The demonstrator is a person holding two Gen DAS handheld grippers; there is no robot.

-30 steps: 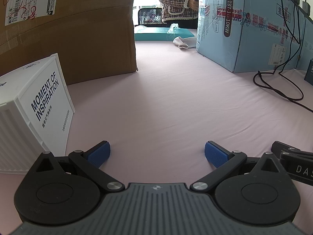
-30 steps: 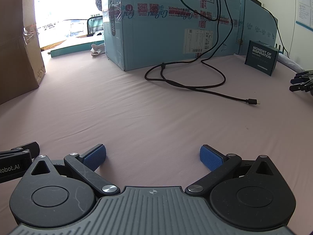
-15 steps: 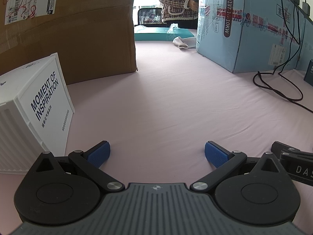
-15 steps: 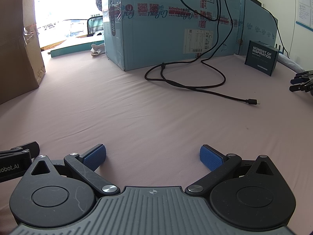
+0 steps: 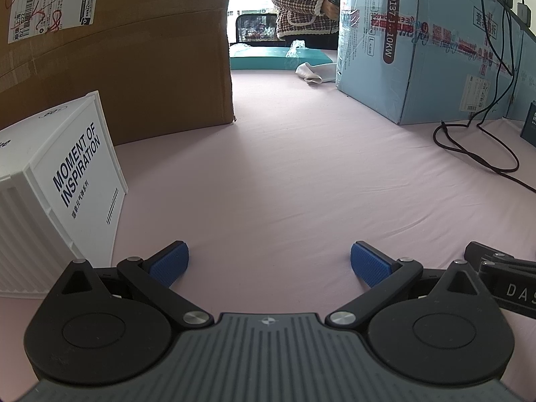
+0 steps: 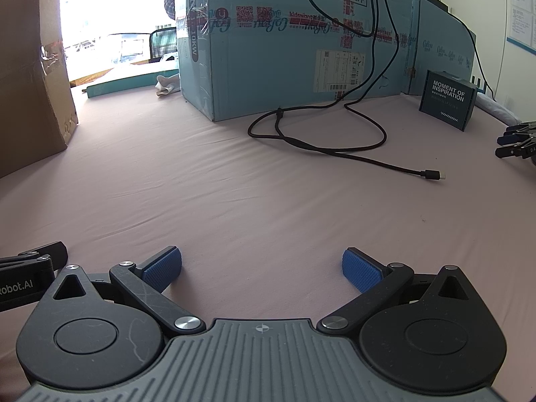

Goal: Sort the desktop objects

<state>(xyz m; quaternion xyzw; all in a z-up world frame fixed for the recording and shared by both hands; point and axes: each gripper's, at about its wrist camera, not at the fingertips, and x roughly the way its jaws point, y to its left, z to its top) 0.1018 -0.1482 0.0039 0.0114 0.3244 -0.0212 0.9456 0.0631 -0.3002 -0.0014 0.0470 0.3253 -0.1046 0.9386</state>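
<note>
My finger pads (image 5: 169, 264) are knurled blue rubber; beneath them lies matt, creased pink cloth (image 5: 284, 174); beside, ribbed white plastic box (image 5: 40, 194).

Office or stockroom workspace. Table under pink cloth (image 6: 234, 174); large brown cardboard shipping carton with label (image 5: 117, 50); large light-blue printed carton (image 6: 284, 50); loose black USB cable (image 6: 335, 147); papers pinned on white wall (image 6: 521, 10); person in checked jacket (image 5: 298, 0) standing behind.

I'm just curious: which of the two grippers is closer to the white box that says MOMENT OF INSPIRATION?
The left. The left gripper has the white box right beside its left finger. The right gripper sits further right; its view doesn't show the box.
</note>
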